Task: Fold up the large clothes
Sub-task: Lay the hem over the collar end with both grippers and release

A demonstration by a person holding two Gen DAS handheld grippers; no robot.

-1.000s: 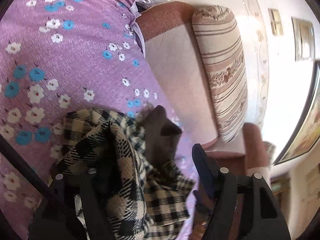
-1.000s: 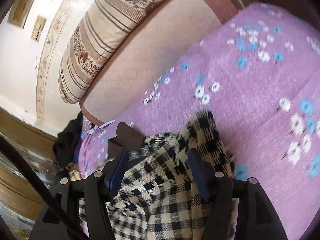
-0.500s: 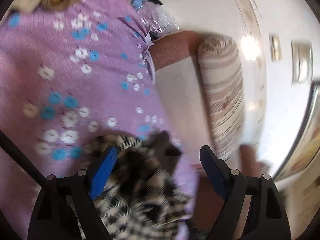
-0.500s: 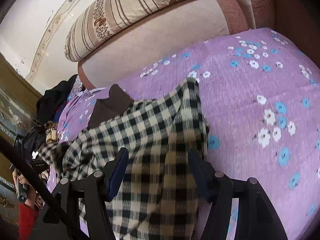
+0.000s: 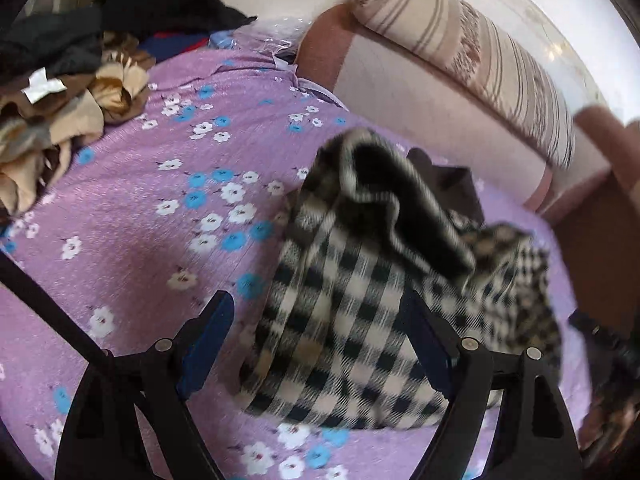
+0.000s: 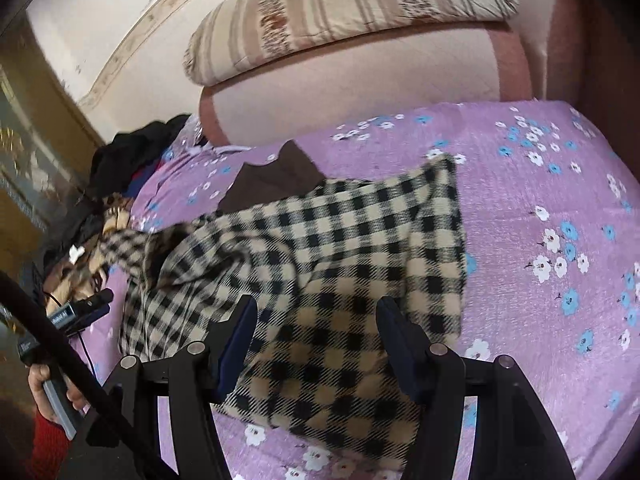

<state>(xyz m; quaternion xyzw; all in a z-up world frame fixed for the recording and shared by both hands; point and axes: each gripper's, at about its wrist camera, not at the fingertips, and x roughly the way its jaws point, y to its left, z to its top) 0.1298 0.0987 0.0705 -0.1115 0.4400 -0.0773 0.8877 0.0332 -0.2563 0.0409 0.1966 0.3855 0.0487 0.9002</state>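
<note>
A black-and-cream checked garment (image 5: 344, 312) with a brown collar (image 6: 276, 180) lies bunched on the purple flowered bed cover (image 5: 160, 216). In the left wrist view one fold stands up in a hump. My left gripper (image 5: 316, 344) is open and empty, above the garment's near left edge. My right gripper (image 6: 316, 340) is open and empty, just above the garment's near end (image 6: 320, 352). The left gripper's tip also shows at the left of the right wrist view (image 6: 84, 310).
A heap of dark and tan clothes (image 5: 60, 80) lies at the bed's far left corner. A striped bolster (image 6: 344, 12) sits on the pink sofa back (image 6: 360, 92) behind the bed. Flowered cover lies bare right of the garment (image 6: 560, 220).
Both grippers have let go of the garment and pulled back. The garment has dropped onto the bed and spread out. The left gripper has swung left toward the clothes heap.
</note>
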